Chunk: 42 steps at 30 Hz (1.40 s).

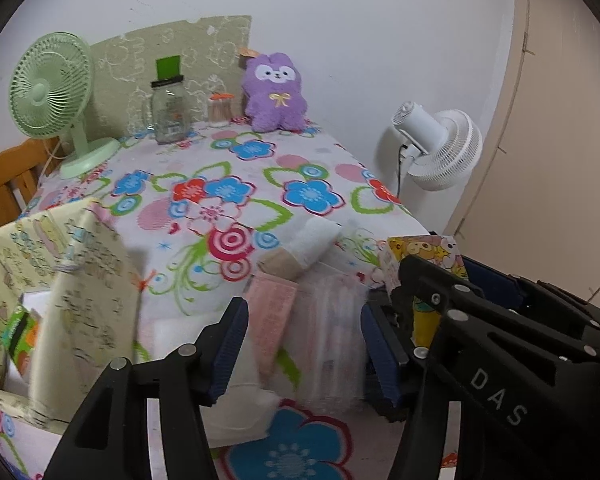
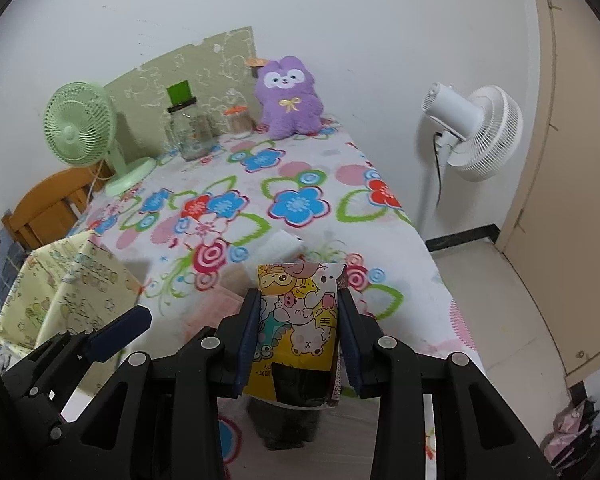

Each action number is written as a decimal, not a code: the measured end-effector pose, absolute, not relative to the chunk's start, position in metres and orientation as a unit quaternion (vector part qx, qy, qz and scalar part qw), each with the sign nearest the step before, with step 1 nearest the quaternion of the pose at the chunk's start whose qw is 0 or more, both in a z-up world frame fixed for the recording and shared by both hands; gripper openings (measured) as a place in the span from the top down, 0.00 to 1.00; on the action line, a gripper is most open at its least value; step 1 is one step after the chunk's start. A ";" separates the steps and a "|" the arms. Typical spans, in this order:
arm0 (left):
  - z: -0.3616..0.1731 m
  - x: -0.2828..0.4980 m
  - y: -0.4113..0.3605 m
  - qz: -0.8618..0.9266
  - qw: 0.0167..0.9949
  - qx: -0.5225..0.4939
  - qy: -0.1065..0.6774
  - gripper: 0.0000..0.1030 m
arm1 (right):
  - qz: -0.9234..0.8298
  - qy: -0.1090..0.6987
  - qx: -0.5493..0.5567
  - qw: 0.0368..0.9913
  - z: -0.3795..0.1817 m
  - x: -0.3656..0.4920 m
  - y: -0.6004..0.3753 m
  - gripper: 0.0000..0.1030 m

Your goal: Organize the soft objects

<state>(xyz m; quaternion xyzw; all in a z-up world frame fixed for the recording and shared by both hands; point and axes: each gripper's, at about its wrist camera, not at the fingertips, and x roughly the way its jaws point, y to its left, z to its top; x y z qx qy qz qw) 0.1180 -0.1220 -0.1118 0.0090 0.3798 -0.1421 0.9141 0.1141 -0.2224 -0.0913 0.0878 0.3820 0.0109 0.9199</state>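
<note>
Gripping a cartoon-print packet (image 2: 296,328) between its blue pads, the right gripper (image 2: 298,332) is angling downward toward the near edge of the floral tablecloth (image 2: 300,204). The packet is standing with its long axis running along the fingers, top edge pointing away toward the wall, dark bottom end sitting back near the gripper body.

The left gripper (image 1: 304,344) is tilting down too, jaws standing apart and not pressing on anything. Between and just past its fingers there's a blurry pile of soft stuff: a pink packet (image 1: 270,320), a clear-wrapped pink-and-white pack (image 1: 332,328), and a white roll (image 1: 314,240) further out. Pretty smeared, so I can't tell exactly what's touching what.

View differences: the left wrist camera is catching the right gripper from the side, coming in from the right with the cartoon packet poking out ahead of it. It's also peeking inside the yellow-green patterned box (image 1: 60,272) at the left, where a green and orange carton (image 1: 20,336) is sitting. The right wrist camera only shows that box from outside, plus one left finger (image 2: 116,332) beside it.

Further out, a purple plush (image 2: 290,98) is sitting upright at the far edge near a glass jar (image 2: 190,132) and a green desk fan (image 2: 84,132). A white floor fan (image 2: 476,136) is standing off the table to the right.
</note>
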 end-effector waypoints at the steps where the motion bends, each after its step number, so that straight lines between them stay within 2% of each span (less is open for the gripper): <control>1: -0.113 0.118 -0.125 -0.144 0.913 0.011 0.380 0.41 | 0.010 0.384 0.088 0.919 -0.093 0.114 -0.225 0.62; 9: -0.125 0.117 -0.146 -0.155 0.908 0.029 0.389 0.42 | 0.002 0.394 0.096 0.914 -0.104 0.112 -0.240 0.62; 13: -0.132 0.123 -0.146 -0.145 0.904 0.027 0.400 0.56 | 0.005 0.401 0.100 0.911 -0.112 0.113 -0.242 0.61; 15: -0.137 0.125 -0.148 -0.147 0.900 0.037 0.408 0.59 | 0.007 0.403 0.103 0.909 -0.114 0.114 -0.242 0.61; 21: -0.145 0.129 -0.150 -0.162 0.890 0.038 0.424 0.77 | 0.012 0.407 0.104 0.907 -0.118 0.119 -0.240 0.61; 22: -0.144 0.128 -0.150 -0.164 0.891 0.040 0.422 0.84 | 0.012 0.408 0.104 0.907 -0.118 0.119 -0.240 0.61; 26: -0.140 0.128 -0.150 -0.165 0.892 0.042 0.418 0.87 | 0.011 0.407 0.103 0.907 -0.118 0.120 -0.240 0.61; 42: -0.100 0.120 -0.137 -0.160 0.911 0.037 0.379 0.87 | 0.015 0.382 0.089 0.920 -0.087 0.116 -0.224 0.61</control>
